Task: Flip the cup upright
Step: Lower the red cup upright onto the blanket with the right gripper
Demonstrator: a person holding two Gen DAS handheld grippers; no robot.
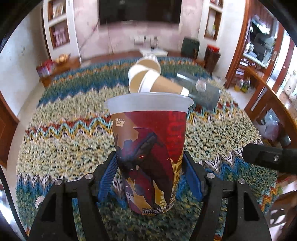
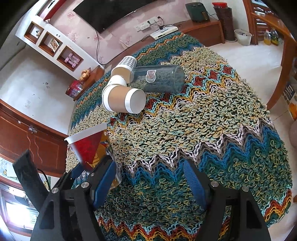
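1. The left gripper is clamped on the red printed cup, its blue pads pressed against the lower half of the cup's wall on both sides.
2. That cup stands mouth up, its translucent rim at the top and its base low between the fingers, over the knitted zigzag cloth; whether the base touches the cloth cannot be told.
3. In the right wrist view the same cup appears at about 9 o'clock, tilted by the lens, with the left gripper's blue pad against it.
4. The right gripper hangs wide open over bare cloth, with nothing between its fingers.
5. Toward 12 o'clock from the held cup lies a brown paper cup on its side, touching a second paper cup and a checked paper cup beyond.
6. A clear glass jar lies on its side just beside them, at roughly 1 o'clock.
7. A black television hangs on the far wall.
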